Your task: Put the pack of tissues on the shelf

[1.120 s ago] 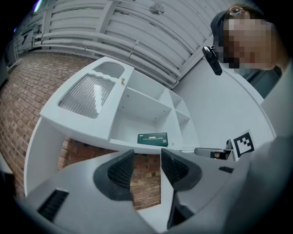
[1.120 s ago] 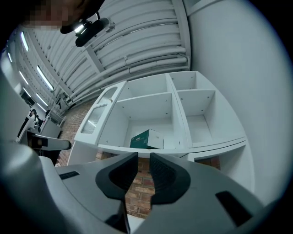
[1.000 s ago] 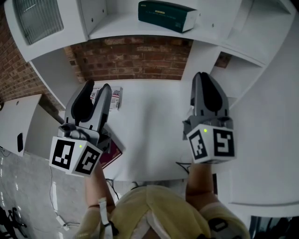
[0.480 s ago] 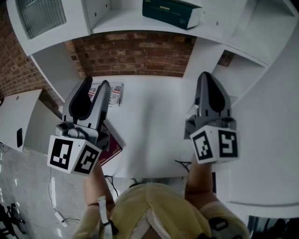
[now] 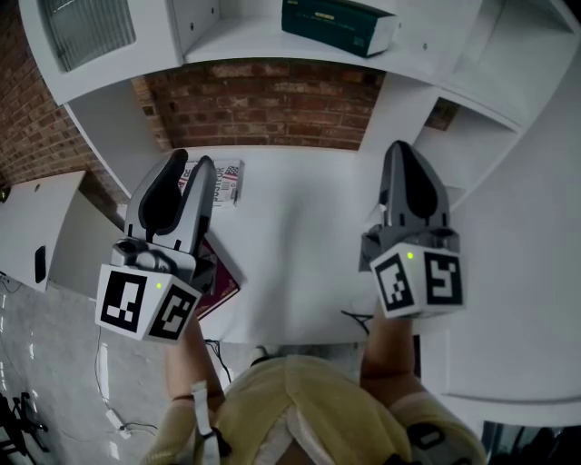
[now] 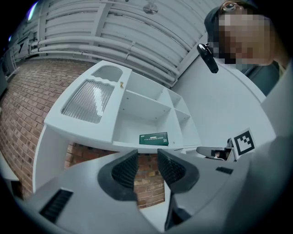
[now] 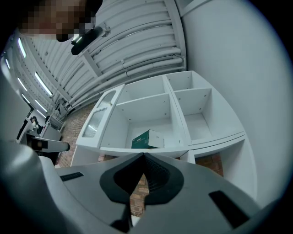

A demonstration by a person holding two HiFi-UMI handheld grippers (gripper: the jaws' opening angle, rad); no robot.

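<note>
The pack of tissues [image 5: 338, 25], a dark green box with a white end, lies on the white shelf [image 5: 245, 47] above the brick back wall. It also shows in the left gripper view, pack of tissues [image 6: 154, 138], and in the right gripper view, pack of tissues [image 7: 147, 139]. My left gripper [image 5: 189, 168] hovers over the white table's [image 5: 300, 245] left side. Its jaws are closing, a narrow gap still shows at left gripper [image 6: 147, 165], and nothing is between them. My right gripper [image 5: 407, 154] hangs over the table's right side, shut and empty, its pads meeting at right gripper [image 7: 143, 171].
A small printed packet [image 5: 227, 182] lies on the table just beyond the left gripper. A dark red book [image 5: 221, 289] pokes out at the front left edge. A frosted panel [image 5: 86, 27] fills the shelf unit's left bay. White cubbies [image 5: 463, 136] stand at right.
The right gripper's jaws have come together. Both grippers sit a little lower in the head view, and the view has shifted slightly; the left jaws look slightly narrower.
</note>
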